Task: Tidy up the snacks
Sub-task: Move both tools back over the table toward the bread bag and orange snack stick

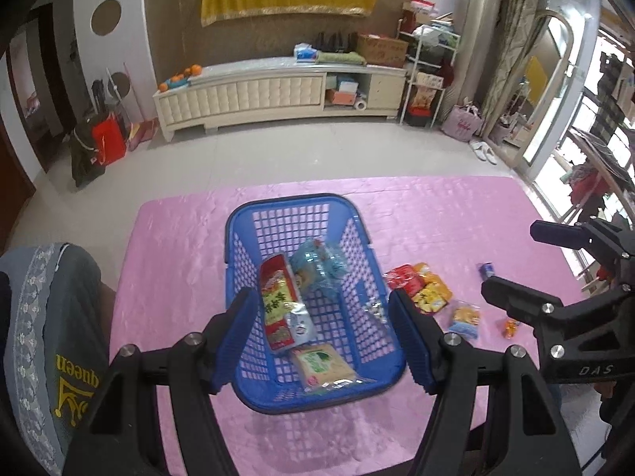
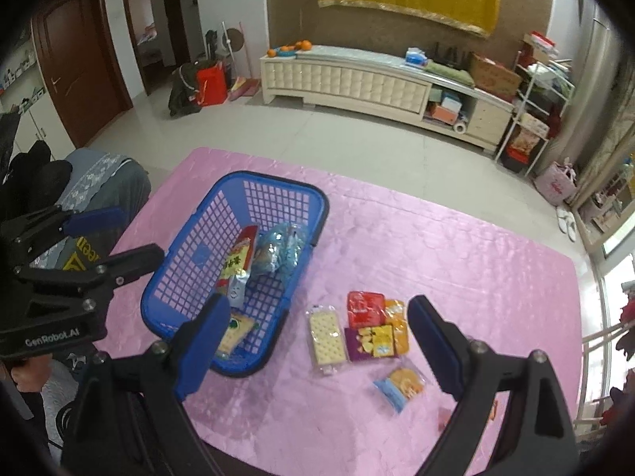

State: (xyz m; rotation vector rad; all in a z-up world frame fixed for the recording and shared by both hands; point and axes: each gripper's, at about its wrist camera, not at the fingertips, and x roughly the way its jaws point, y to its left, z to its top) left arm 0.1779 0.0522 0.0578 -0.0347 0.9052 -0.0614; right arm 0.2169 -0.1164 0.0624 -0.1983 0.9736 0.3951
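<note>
A blue plastic basket [image 1: 293,200] [image 2: 270,178] stands on the pink tablecloth. It holds a red and yellow packet [image 1: 278,301], a light blue packet [image 1: 317,265] and a cracker packet [image 1: 321,365]. My left gripper [image 1: 325,341] [image 2: 139,234] hangs open above the basket's near end with nothing between its fingers. To the right of the basket lie a pale cracker packet [image 2: 327,337], a red packet [image 2: 365,309], a purple and yellow packet [image 2: 373,341] and a blue and orange packet [image 2: 401,386]. Above them my right gripper [image 2: 317,341] [image 1: 510,260] is open and empty.
Two tiny sweets [image 1: 486,269] [image 1: 512,327] lie further right on the pink cloth [image 1: 436,218]. A chair with a grey cover [image 1: 47,317] stands against the table's left edge. Beyond the table's far edge are bare floor and a long white cabinet [image 1: 278,91].
</note>
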